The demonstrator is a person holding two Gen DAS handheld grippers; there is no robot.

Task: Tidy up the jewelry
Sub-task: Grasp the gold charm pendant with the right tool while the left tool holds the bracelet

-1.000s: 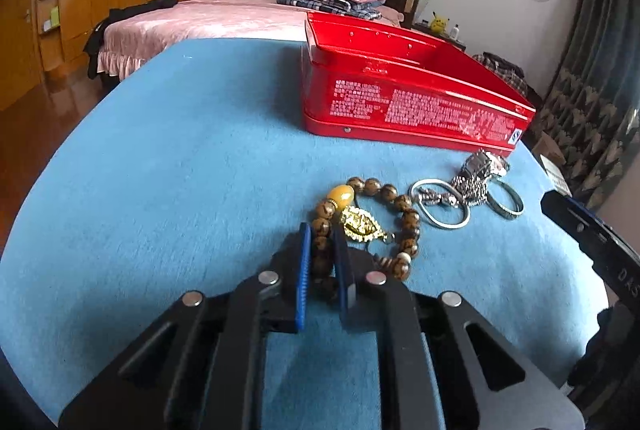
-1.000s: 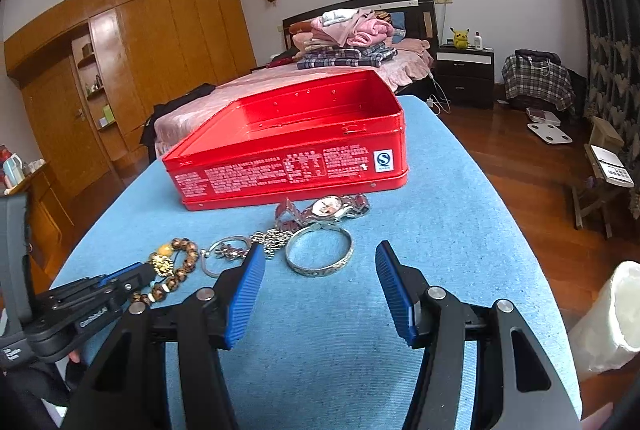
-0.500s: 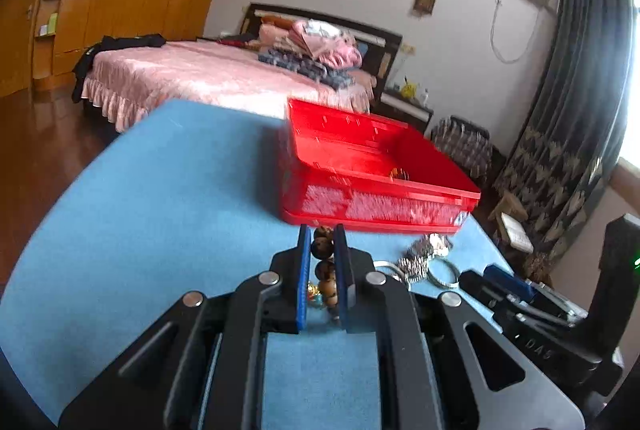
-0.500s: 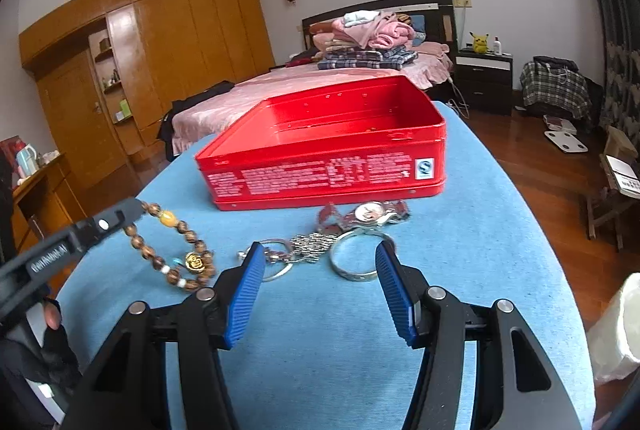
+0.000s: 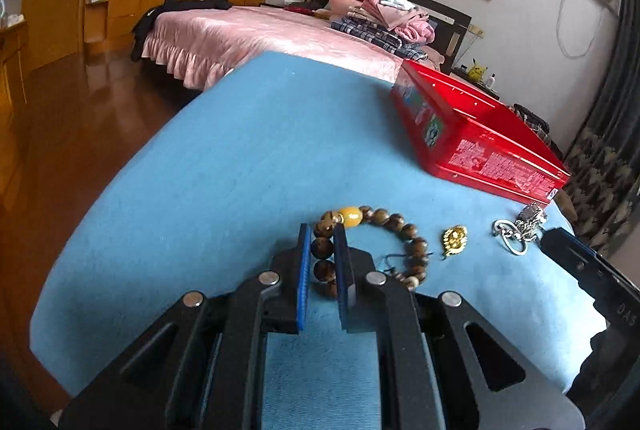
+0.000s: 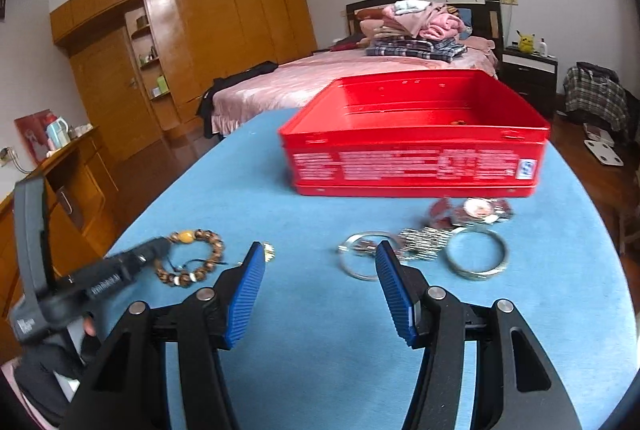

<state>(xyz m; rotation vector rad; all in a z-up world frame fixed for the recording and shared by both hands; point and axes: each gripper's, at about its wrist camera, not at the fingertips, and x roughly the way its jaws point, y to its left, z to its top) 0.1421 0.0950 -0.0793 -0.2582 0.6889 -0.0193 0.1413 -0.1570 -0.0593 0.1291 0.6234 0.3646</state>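
Since half a second earlier the bead bracelet (image 5: pixel 372 242) had come back down onto the blue cloth (image 5: pixel 240 158), gold charm (image 5: pixel 455 240) beside it, well short of the red tin (image 6: pixel 412 146). Left gripper (image 5: pixel 323 258) angled down, fingers pinching the beads. Right gripper (image 6: pixel 320 262) hovered spread and empty over open cloth, rings (image 6: pixel 476 254) just ahead.

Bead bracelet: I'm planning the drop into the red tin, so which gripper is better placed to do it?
Left. The left gripper already has its jaws shut on the bead bracelet. The right gripper is open and holds nothing, though the red tin lies ahead of it.
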